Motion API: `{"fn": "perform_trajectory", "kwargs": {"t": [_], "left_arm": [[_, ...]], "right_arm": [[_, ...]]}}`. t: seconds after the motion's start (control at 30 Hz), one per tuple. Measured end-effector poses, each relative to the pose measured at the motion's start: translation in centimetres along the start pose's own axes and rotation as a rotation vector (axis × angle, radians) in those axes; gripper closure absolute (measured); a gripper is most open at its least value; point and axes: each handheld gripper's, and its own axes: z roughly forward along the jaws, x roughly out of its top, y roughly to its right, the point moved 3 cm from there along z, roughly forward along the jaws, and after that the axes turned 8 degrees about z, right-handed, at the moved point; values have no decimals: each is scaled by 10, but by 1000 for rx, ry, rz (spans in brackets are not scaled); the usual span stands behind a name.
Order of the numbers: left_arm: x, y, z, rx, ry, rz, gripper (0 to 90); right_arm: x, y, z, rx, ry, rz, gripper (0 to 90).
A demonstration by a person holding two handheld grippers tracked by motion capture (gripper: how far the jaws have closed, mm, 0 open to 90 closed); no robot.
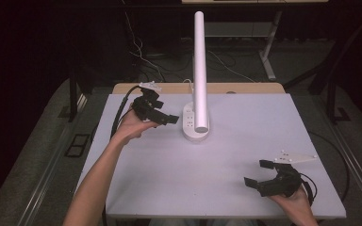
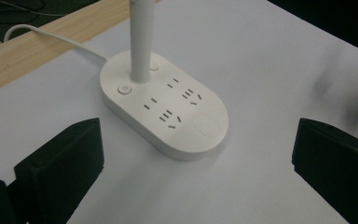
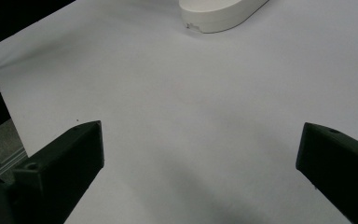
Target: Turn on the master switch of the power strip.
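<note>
A white lamp stands mid-table, its oval base (image 1: 195,126) carrying sockets and a round button (image 2: 124,88), with a straight white pole (image 1: 199,66) rising from it. My left gripper (image 1: 165,112) is held open just left of the base, nothing between its jaws. In the left gripper view the base (image 2: 168,109) lies straight ahead of my left gripper (image 2: 196,142), a short gap away. My right gripper (image 1: 258,173) rests open and empty near the front right of the table, far from the lamp. In the right gripper view, my right gripper (image 3: 200,140) looks across bare tabletop to the base's edge (image 3: 219,11).
A white board (image 1: 245,136) covers the table, with a strip of wood (image 1: 245,88) along its far edge. The lamp's white cable (image 2: 51,37) runs off over that strip. Beyond the table are dark floor, cables and desk legs (image 1: 268,52).
</note>
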Motion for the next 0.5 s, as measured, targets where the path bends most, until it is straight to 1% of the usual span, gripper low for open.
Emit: {"fn": "perform_trajectory", "kwargs": {"t": [0.27,0.4,0.5], "left_arm": [[15,-11,10,15,11,0,15],[20,-15,16,27,-3,-3,18],[24,-16,23,33,-3,-12,27]], "right_arm": [[0,1,0,3,-1,4,2],[0,1,-1,5,-3,15,2],[0,1,-1,5,-3,18,2]]}}
